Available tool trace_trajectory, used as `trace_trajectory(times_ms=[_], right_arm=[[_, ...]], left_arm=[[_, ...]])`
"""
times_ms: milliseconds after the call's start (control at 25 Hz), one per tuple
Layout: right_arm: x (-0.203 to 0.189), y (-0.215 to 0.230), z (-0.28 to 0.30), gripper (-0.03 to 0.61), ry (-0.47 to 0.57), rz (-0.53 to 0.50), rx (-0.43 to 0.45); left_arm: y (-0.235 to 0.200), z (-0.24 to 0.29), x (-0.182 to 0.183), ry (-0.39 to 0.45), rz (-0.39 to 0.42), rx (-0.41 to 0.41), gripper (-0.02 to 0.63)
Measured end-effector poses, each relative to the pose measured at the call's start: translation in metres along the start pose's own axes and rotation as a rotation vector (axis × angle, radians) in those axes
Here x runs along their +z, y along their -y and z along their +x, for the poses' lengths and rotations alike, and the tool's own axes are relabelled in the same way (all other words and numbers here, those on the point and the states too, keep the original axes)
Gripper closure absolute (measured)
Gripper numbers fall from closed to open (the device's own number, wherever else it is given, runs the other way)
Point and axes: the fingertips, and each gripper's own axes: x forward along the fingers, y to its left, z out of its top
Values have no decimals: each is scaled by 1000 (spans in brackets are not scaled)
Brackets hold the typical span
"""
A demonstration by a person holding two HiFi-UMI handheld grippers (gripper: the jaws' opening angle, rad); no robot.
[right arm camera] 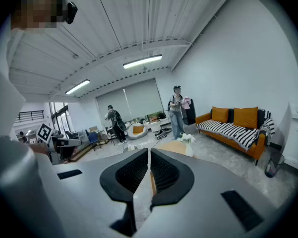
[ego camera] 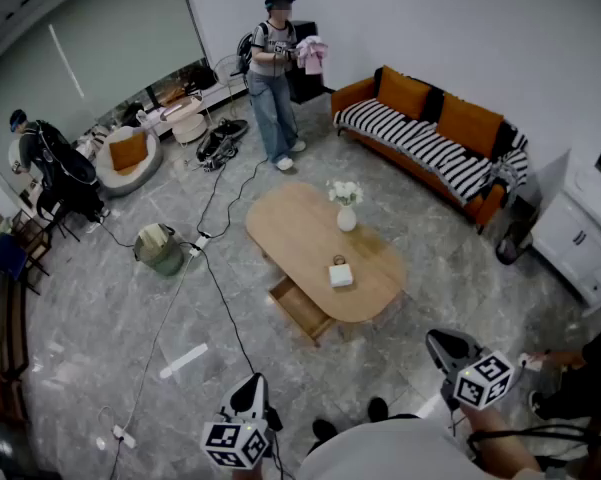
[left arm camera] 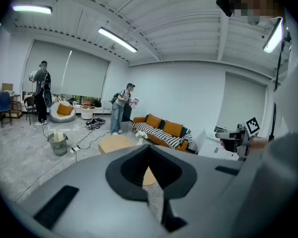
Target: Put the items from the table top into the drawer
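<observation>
Two items sit on the oval wooden counter [ego camera: 300, 230], none in the drawer as far as the head view shows, so the task looks barely started. A white vase of white flowers [ego camera: 346, 208] stands upright toward the counter's 1 o'clock end. A small white boxy item with a loop handle [ego camera: 340, 272] sits toward its 5 o'clock end, too small to name better. The drawer [ego camera: 300, 309] is already pulled out from under the counter on its 7 o'clock side, its inside looking bare from here, so no opening step should be needed. The left gripper [ego camera: 250, 393] is at 6 o'clock in the head view and the right gripper [ego camera: 445, 348] at about 5 o'clock, both well apart from the counter and touching nothing. The left jaws are pressed nearly together with only a thin slit and nothing in it. The right jaws are likewise closed to a sliver and empty. Both gripper views look across the room at the counter from a distance. Left to do: walk in, grab each item, drop it in the drawer, maybe push it shut. Bystanders: one person with a pink cloth [ego camera: 274, 73] at 12 o'clock, another person [ego camera: 42, 163] at 9 o'clock. Orange sofa [ego camera: 430, 138] at 2 o'clock, bin [ego camera: 160, 249] at 9 o'clock of the counter, and cables on the floor [ego camera: 100, 308].
</observation>
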Motion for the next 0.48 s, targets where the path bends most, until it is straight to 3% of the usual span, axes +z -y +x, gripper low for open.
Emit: trace_trajectory(times_ms=[480], right_arm=[[-3, -17, 7, 534, -10, -11, -7]], left_arm=[[-12, -3, -3, -8, -5, -23, 614]])
